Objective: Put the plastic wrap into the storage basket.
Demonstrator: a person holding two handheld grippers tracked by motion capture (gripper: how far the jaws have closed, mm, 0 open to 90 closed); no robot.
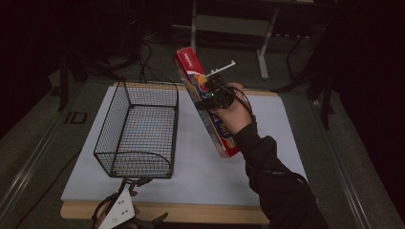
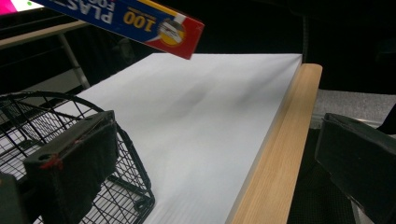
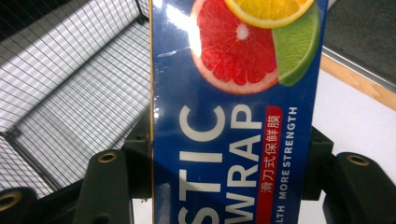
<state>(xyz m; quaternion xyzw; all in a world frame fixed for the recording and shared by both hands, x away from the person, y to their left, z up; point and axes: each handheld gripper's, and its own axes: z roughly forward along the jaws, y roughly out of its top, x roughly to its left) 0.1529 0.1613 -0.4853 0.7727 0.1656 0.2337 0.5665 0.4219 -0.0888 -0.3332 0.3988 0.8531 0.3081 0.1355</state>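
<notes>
A long red and blue plastic wrap box (image 1: 203, 102) hangs tilted above the white table top (image 1: 200, 162), to the right of the black wire basket (image 1: 138, 129). My right gripper (image 1: 216, 93) is shut on the box near its middle; in the right gripper view the box (image 3: 236, 116) fills the gap between the jaws, with the basket (image 3: 70, 93) below and to the left. My left gripper (image 1: 131, 188) rests at the table's front edge, just before the basket's near end. Its jaws stand open (image 2: 205, 168), one pad (image 2: 74, 163) beside the basket rim (image 2: 135, 186). The box end (image 2: 163, 28) shows overhead.
The table has a light wooden edge strip (image 2: 275, 163) along its front. Dark floor and a grey table frame (image 1: 229, 24) lie beyond the far side. The basket holds nothing that I can see.
</notes>
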